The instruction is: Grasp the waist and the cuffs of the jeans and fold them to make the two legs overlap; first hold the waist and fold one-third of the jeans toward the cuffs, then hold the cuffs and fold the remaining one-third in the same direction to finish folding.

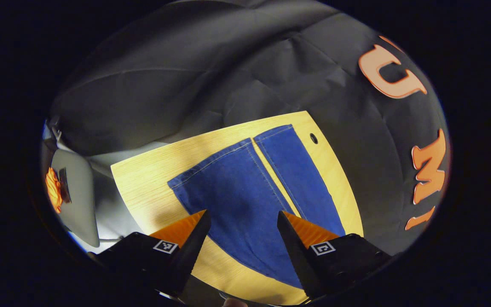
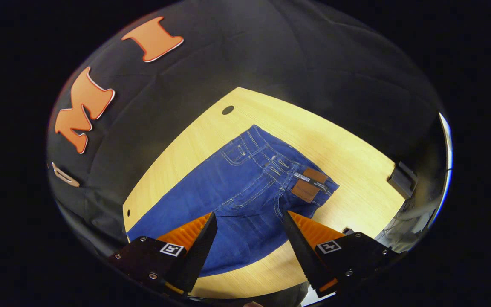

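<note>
Blue denim jeans [image 1: 245, 200] lie flat, unfolded, on the light wooden table [image 1: 143, 179]. Left gripper view: two legs side by side w/ a thin strip of table showing between them, cuffs [image 1: 232, 149] at the far end near the table's edge; small dark round hole [image 1: 313, 138] in the tabletop just beside the far cuff corner. Left claw [image 1: 243, 221] spread wide, fingers apart, hovering above the leg fabric, nothing between the jaws; contact w/ the denim can't be told.

Right gripper view: waist end of jeans [image 2: 245, 187] w/ brown leather patch [image 2: 309, 184] on the waistband [image 2: 290, 164], belt loops and pocket stitching visible, waist toward the far-right side of the table [image 2: 348, 157]. Right claw [image 2: 249, 224] also spread, empty, held over the seat/upper leg area. Dark small block [image 2: 401, 179] sits at the table's right edge. Grey object w/ orange piece [image 1: 60, 189] off to the left past the table in left gripper view.
</note>
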Demonstrator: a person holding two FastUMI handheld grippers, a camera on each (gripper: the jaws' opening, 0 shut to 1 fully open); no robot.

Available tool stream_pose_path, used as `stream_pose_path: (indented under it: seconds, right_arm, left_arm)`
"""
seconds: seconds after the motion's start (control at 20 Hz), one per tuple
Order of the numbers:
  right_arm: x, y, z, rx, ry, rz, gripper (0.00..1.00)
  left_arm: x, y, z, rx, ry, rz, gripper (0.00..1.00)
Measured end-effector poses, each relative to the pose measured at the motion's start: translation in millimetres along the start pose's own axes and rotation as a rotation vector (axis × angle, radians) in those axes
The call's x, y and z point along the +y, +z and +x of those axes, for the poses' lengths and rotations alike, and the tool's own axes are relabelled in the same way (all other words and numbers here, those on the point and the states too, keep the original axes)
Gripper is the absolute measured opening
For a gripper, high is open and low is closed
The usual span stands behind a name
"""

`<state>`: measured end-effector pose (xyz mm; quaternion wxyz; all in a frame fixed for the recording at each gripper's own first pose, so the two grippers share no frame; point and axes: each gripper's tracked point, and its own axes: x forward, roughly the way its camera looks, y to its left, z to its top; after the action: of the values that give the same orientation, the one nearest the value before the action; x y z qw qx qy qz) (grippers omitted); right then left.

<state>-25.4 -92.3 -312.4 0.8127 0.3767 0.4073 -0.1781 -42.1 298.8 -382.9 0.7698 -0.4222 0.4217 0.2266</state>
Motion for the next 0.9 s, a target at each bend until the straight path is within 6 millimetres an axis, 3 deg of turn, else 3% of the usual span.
stream_pose_path:
  seconds: [0.3,0.5,0.9]
  right_arm:
    - [-14.4,-11.1,22.3,0.069,0.003,0.114,0.98]
    - [-27.5,-12.8,29.4,0.077,-0.008,0.167,0.98]
    - [-53.9,-19.7,40.9,0.092,-0.017,0.248,0.98]
  left_arm:
    - [39.6,-9.6,11.4,0.067,0.012,-0.146,0.97]
    - [54.1,-8.4,20.3,0.083,-0.038,-0.226,0.98]
    - [43.3,8.4,32.9,0.029,-0.143,-0.297,0.94]
